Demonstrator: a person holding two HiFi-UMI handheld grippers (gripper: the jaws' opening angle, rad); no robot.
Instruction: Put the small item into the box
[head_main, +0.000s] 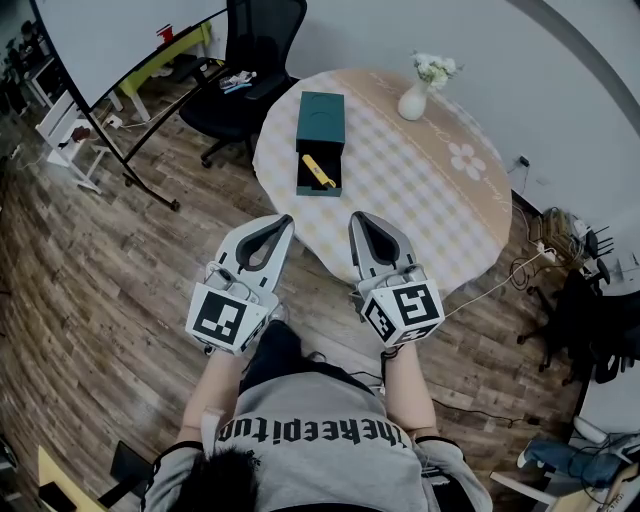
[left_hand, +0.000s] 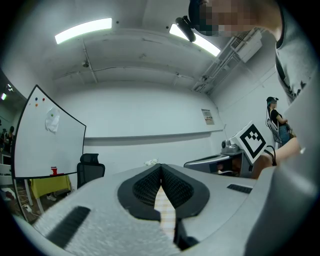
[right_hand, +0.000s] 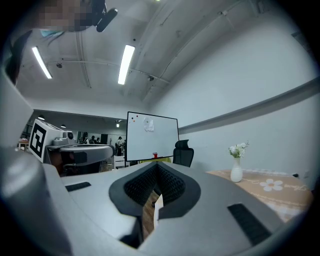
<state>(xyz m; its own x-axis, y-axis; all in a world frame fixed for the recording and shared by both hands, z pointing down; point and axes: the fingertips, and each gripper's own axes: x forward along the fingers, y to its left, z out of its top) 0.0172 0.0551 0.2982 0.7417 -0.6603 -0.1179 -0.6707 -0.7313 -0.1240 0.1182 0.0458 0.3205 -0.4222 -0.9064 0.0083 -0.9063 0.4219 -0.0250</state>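
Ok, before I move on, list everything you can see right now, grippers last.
table: one, round, beige checked cloth, centre
box: one, dark green, open, table's far left part
small item: one, yellow, lying inside the box
vase: one, white, holding white flowers, table's far edge
office chair: one, black, beyond the table
whiteboard: one, white, far left
left gripper: one, grey, jaws together, empty, at the table's near edge
right gripper: one, grey, jaws together, empty, beside the left gripper

a round table (head_main: 478, 255) is covered by a checked cloth (head_main: 400, 195); a dark green box (head_main: 321, 122) and a white vase (head_main: 412, 102) are set on it, well apart.
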